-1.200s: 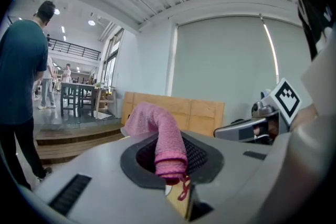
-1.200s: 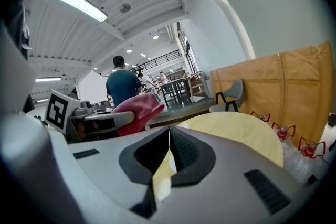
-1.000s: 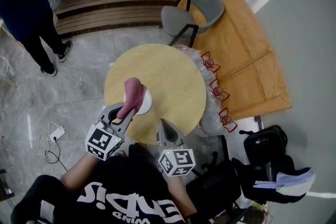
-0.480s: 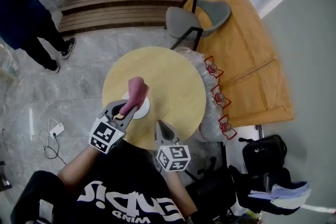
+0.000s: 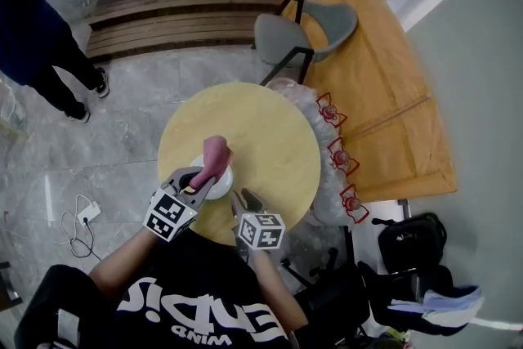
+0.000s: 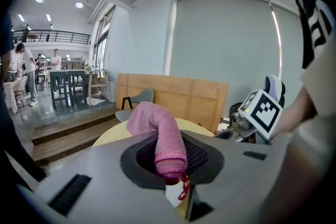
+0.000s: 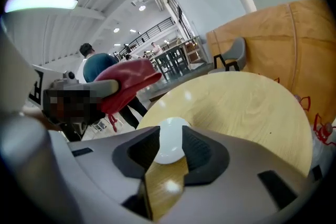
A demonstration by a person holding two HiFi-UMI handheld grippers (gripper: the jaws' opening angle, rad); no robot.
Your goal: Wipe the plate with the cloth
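L claw is clenched on the pink cloth, whose free end stands up over the white plate, on the round worktop's near side. R claw is released: jaws apart, plate just ahead, not pinned. Risk: w/ the plate unheld, a wipe could shove it toward the edge, & the floppy cloth end may fold & skim past.
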